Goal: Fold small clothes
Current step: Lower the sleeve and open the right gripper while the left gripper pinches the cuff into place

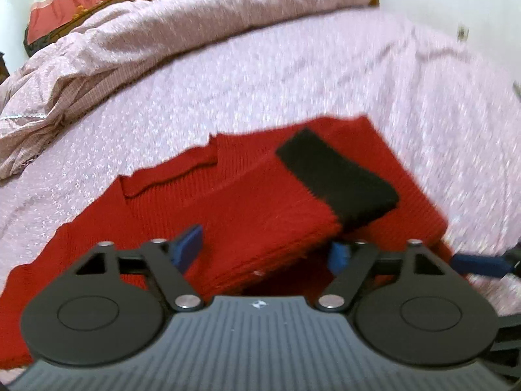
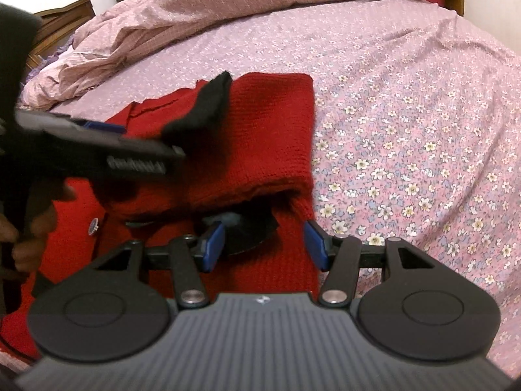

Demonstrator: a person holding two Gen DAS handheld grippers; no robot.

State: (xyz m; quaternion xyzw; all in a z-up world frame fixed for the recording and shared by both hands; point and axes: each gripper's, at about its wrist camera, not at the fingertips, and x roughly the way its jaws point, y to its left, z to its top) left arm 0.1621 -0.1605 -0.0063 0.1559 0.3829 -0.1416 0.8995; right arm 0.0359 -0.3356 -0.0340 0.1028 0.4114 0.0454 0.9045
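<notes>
A red knit sweater (image 1: 247,202) with a black cuff (image 1: 338,179) lies on the floral bed. A sleeve is folded across its body, the cuff on top. My left gripper (image 1: 263,251) is open, its blue pads either side of the folded sleeve's near edge. In the right wrist view the sweater (image 2: 270,130) is partly folded, the black cuff (image 2: 205,107) raised at its far left. My right gripper (image 2: 265,244) is open over the sweater's near right edge, where a dark opening shows. The left gripper (image 2: 97,143) crosses the left of that view, a hand holding it.
A rumpled pink duvet (image 1: 162,39) lies heaped along the far side of the bed. The floral sheet (image 2: 407,130) spreads to the right of the sweater. A wooden headboard and red cloth (image 1: 65,3) stand at the far left. My right gripper's blue finger (image 1: 478,264) shows at right.
</notes>
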